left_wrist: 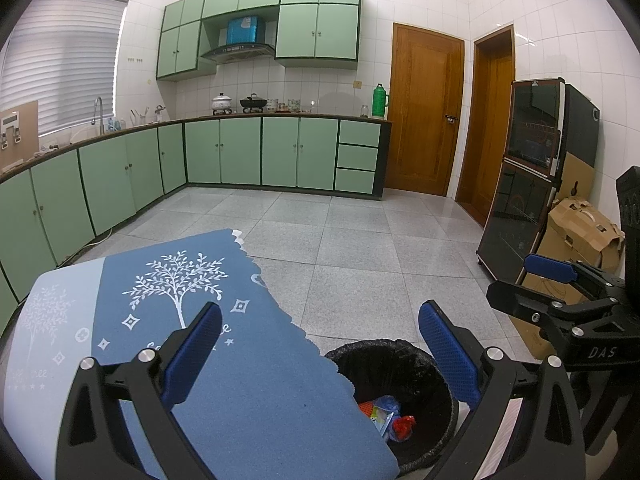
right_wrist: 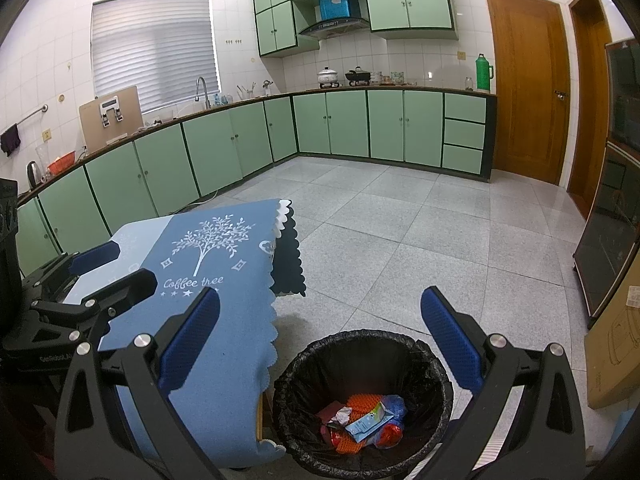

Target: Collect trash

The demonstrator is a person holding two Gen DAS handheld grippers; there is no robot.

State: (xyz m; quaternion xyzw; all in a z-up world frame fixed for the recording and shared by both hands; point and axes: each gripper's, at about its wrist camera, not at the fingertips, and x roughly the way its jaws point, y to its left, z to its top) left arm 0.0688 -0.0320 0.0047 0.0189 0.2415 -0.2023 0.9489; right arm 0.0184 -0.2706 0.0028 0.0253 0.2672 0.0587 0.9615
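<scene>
Two tools hang wide open and empty above the corner of the bench. The left tool [left_wrist: 320,360] sits over the blue tablecloth [left_wrist: 240,340], and the right tool [right_wrist: 320,344] hovers just beside it, over the black-lined trash bin [right_wrist: 304,364] that stands on the floor against the bench edge.

The trash [right_wrist: 362,420] lies at the bottom of the bin: an orange textured piece, a small carton, a blue wrapper, crumpled white paper and something red. No loose litter shows on the visible part of the tablecloth, so the collecting looks close to finished, or the next piece lies outside both views.

To do this step well, I would check the rest of the bench top before reaching. Any further piece should be carried over the middle of the bin's mouth and let go low, so it does not glance off the rim or catch on the scalloped cloth edge [right_wrist: 274,320] that hangs close to the liner. The two tools are near each other, so move one at a time.
</scene>
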